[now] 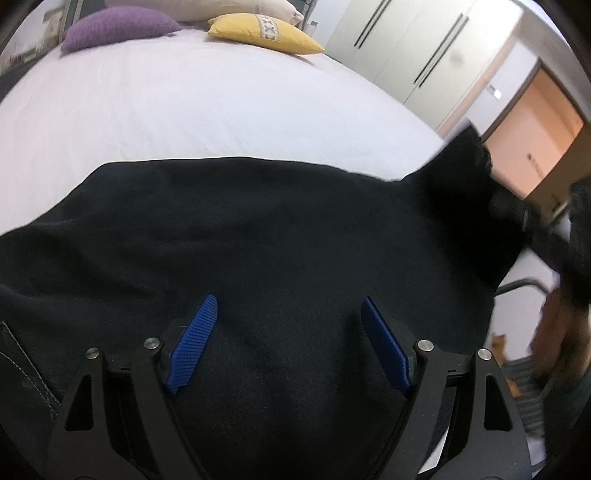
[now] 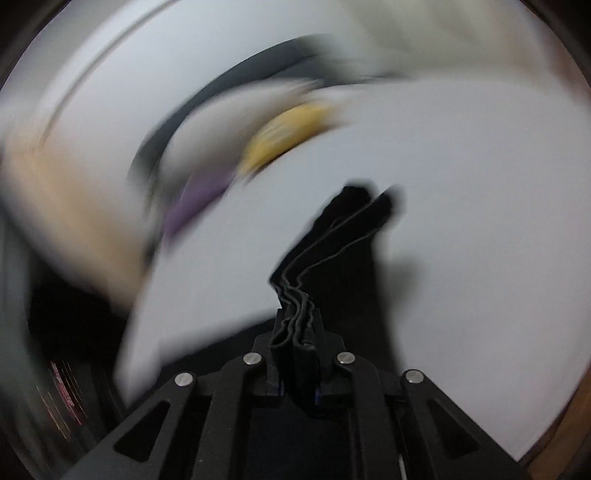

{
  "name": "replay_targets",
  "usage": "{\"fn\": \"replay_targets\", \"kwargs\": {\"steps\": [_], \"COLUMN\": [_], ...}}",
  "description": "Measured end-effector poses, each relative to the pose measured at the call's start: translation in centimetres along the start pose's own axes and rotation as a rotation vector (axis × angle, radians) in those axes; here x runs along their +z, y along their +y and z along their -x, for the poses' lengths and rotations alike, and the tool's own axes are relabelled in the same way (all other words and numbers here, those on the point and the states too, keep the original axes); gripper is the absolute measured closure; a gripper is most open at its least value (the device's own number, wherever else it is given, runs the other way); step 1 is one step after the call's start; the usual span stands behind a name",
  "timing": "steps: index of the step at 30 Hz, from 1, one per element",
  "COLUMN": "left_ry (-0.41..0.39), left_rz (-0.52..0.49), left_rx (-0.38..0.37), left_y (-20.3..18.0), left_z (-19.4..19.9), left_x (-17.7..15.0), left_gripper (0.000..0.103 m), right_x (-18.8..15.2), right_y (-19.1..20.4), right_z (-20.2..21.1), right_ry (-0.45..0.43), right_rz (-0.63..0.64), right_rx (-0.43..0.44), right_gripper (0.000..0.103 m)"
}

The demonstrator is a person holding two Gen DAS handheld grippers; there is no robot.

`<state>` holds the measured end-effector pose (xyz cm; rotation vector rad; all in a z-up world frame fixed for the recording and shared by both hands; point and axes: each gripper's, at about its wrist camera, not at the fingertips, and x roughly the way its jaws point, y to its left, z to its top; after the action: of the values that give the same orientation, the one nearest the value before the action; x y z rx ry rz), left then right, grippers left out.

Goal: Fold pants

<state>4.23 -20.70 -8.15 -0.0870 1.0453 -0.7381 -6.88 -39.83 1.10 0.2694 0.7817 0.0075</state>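
Note:
Black pants (image 1: pixel 258 229) lie spread across the near part of a white bed (image 1: pixel 184 110). My left gripper (image 1: pixel 288 321) is open just above the cloth, its blue pads (image 1: pixel 194 341) wide apart and empty. At the right of the left wrist view the far end of the pants (image 1: pixel 465 162) is lifted off the bed. My right gripper (image 2: pixel 297 332) is shut on several stacked black fabric edges of the pants (image 2: pixel 332 240); that view is heavily motion-blurred.
A purple cushion (image 1: pixel 114 27), a yellow cushion (image 1: pixel 266 33) and a pale pillow (image 1: pixel 229 5) lie at the head of the bed. White wardrobe doors (image 1: pixel 413 44) and an orange doorway (image 1: pixel 532 140) stand to the right. The bed's right edge drops to the floor (image 1: pixel 524 369).

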Motion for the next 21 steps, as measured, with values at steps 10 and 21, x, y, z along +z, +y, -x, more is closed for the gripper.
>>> {"fn": "replay_targets", "kwargs": {"steps": [10, 21], "left_ry": [0.033, 0.146], "left_rz": [0.315, 0.475], "left_rx": [-0.201, -0.385], "left_y": [4.0, 4.5], "left_z": [2.2, 1.1], "left_x": [0.6, 2.3], "left_gripper": [0.011, 0.008], "right_x": [-5.9, -5.3], "right_y": [10.2, 14.5], "right_z": [-4.1, -1.1], "right_ry": [0.113, -0.005], "right_rz": [0.391, 0.497], "right_rx": [-0.178, -0.213], "right_gripper": [0.092, 0.092]}}
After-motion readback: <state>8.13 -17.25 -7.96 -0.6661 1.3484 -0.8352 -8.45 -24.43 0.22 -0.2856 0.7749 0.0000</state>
